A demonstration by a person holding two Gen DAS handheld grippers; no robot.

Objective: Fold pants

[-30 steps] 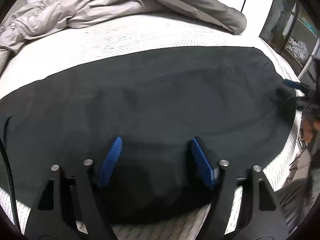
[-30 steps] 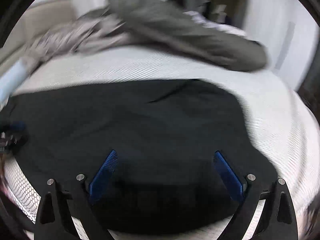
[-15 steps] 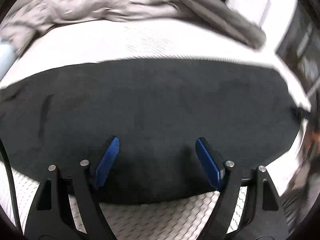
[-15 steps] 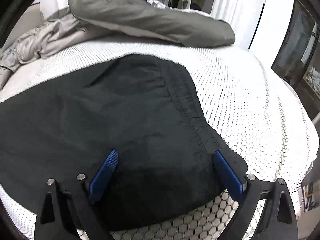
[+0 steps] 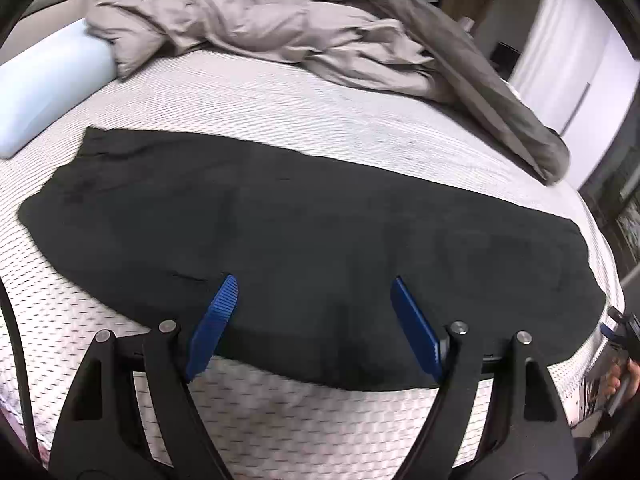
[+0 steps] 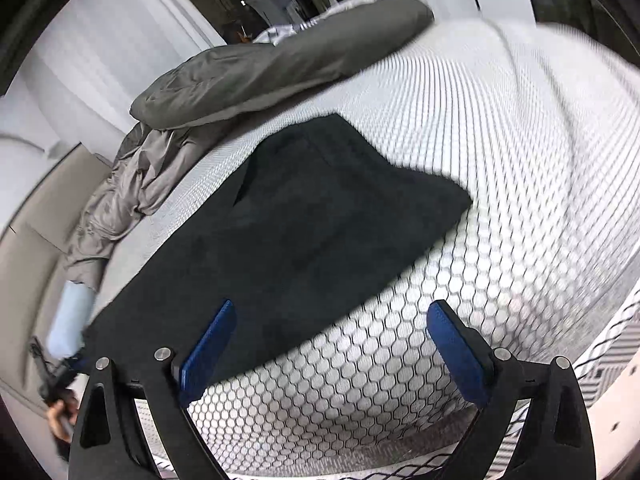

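The black pants [image 5: 304, 236] lie flat and folded lengthwise across the white mattress [image 5: 280, 92]. My left gripper [image 5: 312, 292] is open and empty, its blue pads over the near edge of the pants around mid-length. In the right wrist view the pants [image 6: 304, 224] stretch away to the left, one end towards the right. My right gripper [image 6: 328, 316] is open and empty, its left pad over the pants' near edge and its right pad over bare mattress [image 6: 500, 160]. The right gripper also shows at the far right of the left wrist view [image 5: 618, 330].
A crumpled grey duvet [image 5: 320, 28] lies at the back of the bed. A light blue pillow [image 5: 44, 84] lies at the left end. The mattress edge falls away just below both grippers. White curtains and dark furniture stand beyond the bed.
Both grippers have pulled back and swung outward: the left view now takes in the pants' left end and the pillow, the right view the right end and bare mattress. Both stay open.
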